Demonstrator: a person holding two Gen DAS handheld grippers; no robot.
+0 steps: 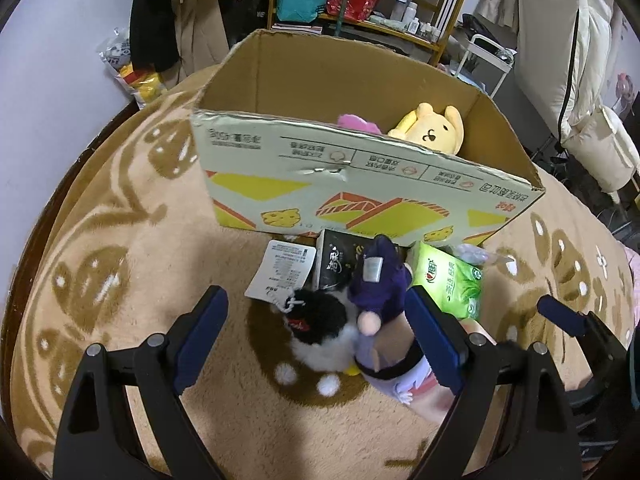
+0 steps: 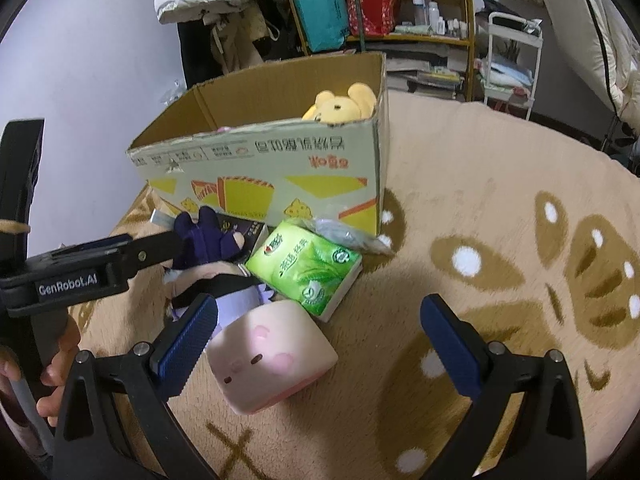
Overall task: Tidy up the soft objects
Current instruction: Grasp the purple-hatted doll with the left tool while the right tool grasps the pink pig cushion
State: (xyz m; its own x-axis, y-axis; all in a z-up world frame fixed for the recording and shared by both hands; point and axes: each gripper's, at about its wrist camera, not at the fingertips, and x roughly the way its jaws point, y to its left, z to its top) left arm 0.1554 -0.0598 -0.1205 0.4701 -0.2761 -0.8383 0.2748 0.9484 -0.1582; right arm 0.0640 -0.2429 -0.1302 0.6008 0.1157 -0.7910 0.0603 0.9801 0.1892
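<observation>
Soft blanket (image 2: 460, 200): both hand-held grippers (image 1: 316, 340) (image 2: 320, 340) wide apart over toys (image 1: 320, 328); next, squeeze one, then box (image 1: 360, 184).

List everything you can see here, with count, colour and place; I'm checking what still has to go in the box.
cardboard box: one, brown, yellow print, on blanket
yellow plush: one, inside box
pink plush: one, inside box, mostly hidden
black-and-white plush: one, before box
purple doll: one, beside it
pink cube plush: one, foreground
green tissue pack: one, by box
black tissue pack: one, against box
left gripper: open
right gripper: open
</observation>
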